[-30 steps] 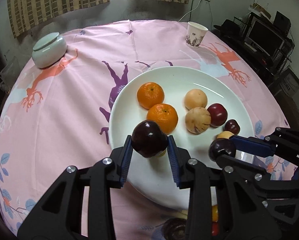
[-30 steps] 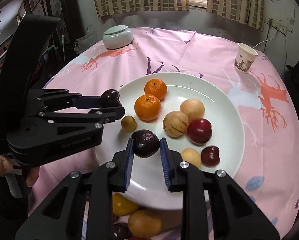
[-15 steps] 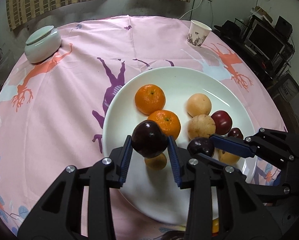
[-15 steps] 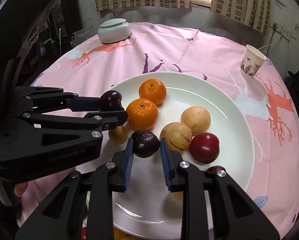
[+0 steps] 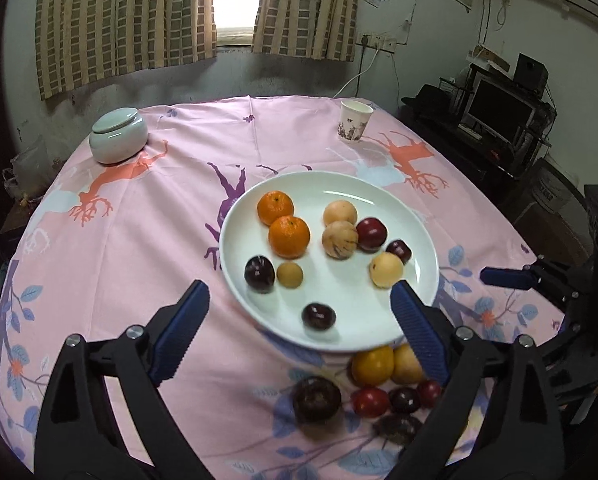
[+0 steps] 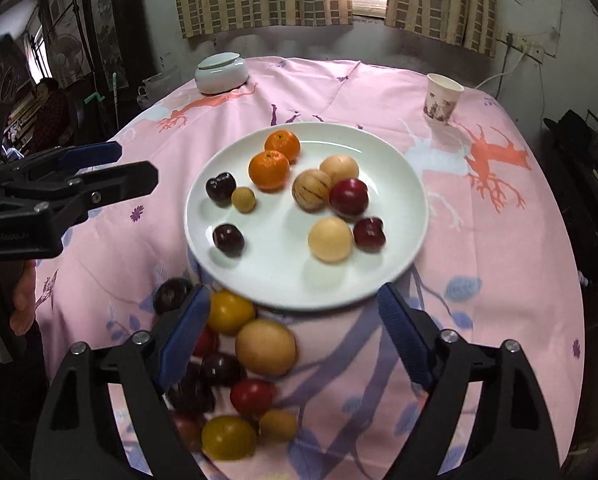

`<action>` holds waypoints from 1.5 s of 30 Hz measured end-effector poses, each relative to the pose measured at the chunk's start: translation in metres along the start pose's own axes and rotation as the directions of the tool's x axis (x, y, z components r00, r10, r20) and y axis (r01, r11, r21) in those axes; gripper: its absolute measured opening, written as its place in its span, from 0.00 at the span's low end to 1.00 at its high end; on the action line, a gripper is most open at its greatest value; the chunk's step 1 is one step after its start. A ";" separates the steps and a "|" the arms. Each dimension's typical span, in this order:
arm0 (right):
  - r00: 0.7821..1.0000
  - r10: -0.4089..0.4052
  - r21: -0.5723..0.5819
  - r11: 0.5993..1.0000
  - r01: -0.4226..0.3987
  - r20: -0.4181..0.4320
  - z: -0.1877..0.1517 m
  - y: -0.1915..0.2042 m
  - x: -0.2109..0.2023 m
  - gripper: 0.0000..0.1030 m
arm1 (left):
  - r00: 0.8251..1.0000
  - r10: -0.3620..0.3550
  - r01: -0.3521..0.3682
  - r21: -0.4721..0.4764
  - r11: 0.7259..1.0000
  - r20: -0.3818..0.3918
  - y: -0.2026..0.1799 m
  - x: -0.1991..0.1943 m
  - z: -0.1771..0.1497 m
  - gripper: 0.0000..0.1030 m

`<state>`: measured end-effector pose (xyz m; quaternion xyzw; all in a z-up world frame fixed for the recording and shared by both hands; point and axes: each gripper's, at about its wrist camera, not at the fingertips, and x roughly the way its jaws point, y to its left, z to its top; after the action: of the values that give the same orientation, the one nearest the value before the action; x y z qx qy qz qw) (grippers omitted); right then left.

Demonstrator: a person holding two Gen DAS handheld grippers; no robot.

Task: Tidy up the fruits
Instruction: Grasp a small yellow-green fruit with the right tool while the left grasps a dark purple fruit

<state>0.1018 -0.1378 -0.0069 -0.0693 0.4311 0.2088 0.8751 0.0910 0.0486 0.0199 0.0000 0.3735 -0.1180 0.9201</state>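
Counter [image 5: 147, 216] comes first on my screens: round, draped in a pink cloth printed with deer and leaves, filling both wrist views. On it sits the white plate [image 5: 415, 216], a little toward my right in the left view. The plate carries two oranges [image 5: 289, 237] touching each other at its far left, two pale round fruits [image 5: 340, 239] beside a red plum [image 5: 372, 234], another pale fruit [image 5: 386, 269] with a small dark red one just behind it, and a small tan fruit [image 5: 290, 275].

Two dark plums lie on the plate as well: one dark plum [image 5: 259, 273] at the left edge, touching the tan fruit, and a second dark plum [image 5: 318, 316] alone near the front rim. Neither is touched by any tongs.

My left tongs [image 5: 301, 330] are opening, jaws spread wide on either side of the plate's near rim with nothing between the pads. My right tongs [image 6: 293, 332] are opening too, equally wide and likewise holding nothing, hanging over the near rim.

In front of the plate, on the cloth, a loose heap of fruit [image 6: 265, 347] waits: yellow, tan, red and dark pieces crowded together.

Farther back stand a pale green lidded jar [image 5: 118, 135] and a paper cup [image 5: 355, 121], well apart.
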 end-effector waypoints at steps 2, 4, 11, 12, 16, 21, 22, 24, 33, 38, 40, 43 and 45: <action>1.000 -0.014 0.034 0.999 0.013 0.012 -0.023 -0.004 -0.011 0.91 | 1.000 0.023 -0.023 0.005 1.000 -0.014 -0.006 -0.003 -0.021 0.92; 1.000 -0.021 0.074 0.997 0.021 -0.003 -0.042 -0.008 -0.014 0.91 | 0.999 0.020 -0.020 -0.010 1.000 -0.026 -0.009 -0.006 -0.042 0.92; 0.998 0.010 0.120 0.993 -0.002 -0.064 -0.080 -0.006 -0.010 0.91 | 0.991 0.028 -0.032 -0.026 0.999 -0.134 -0.008 0.005 -0.088 0.92; 0.998 0.016 0.114 0.993 -0.008 -0.063 -0.084 -0.005 -0.011 0.91 | 0.990 0.027 -0.033 -0.039 0.999 -0.138 -0.005 0.006 -0.090 0.92; 0.998 0.030 0.095 0.995 -0.024 -0.058 -0.088 -0.001 -0.011 0.60 | 0.990 0.031 -0.040 -0.068 0.997 -0.136 0.004 0.002 -0.090 0.92; 0.995 0.041 0.071 0.997 -0.034 -0.095 -0.092 0.001 -0.004 0.41 | 0.988 0.037 -0.048 -0.068 0.997 -0.152 0.006 0.004 -0.093 0.92; 0.995 0.041 0.071 0.997 -0.034 -0.093 -0.092 0.001 -0.003 0.39 | 0.987 0.035 -0.047 -0.069 0.997 -0.158 0.006 0.005 -0.093 0.92; 0.994 0.056 0.077 0.996 -0.048 -0.096 -0.091 -0.001 0.002 0.36 | 0.985 0.027 -0.039 -0.070 0.997 -0.169 0.006 0.008 -0.095 0.92; 0.982 0.124 0.078 0.990 -0.114 -0.144 -0.089 0.008 0.016 0.25 | 0.976 0.057 -0.072 -0.062 0.996 -0.209 0.009 0.029 -0.098 0.92; 0.991 0.070 0.108 0.992 -0.058 -0.112 -0.091 -0.003 0.004 0.25 | 0.971 0.022 -0.038 -0.063 0.997 -0.237 0.009 0.044 -0.099 0.91; 0.991 0.069 0.124 0.991 -0.055 -0.111 -0.092 -0.008 0.004 0.25 | 0.971 0.013 -0.028 -0.058 0.998 -0.238 0.005 0.051 -0.098 0.90; 0.990 0.084 0.127 0.989 -0.069 -0.112 -0.095 -0.008 0.006 0.25 | 0.975 0.055 -0.060 -0.017 0.998 -0.217 -0.003 0.059 -0.095 0.76; 0.990 0.093 0.127 0.989 -0.079 -0.109 -0.096 -0.007 0.006 0.25 | 0.978 0.051 -0.048 0.020 0.999 -0.204 -0.011 0.059 -0.093 0.53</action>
<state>0.0388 -0.1711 -0.0713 -0.0088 0.4952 0.2153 0.8416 0.0660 0.0332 -0.0867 0.0283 0.4652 -0.0970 0.8794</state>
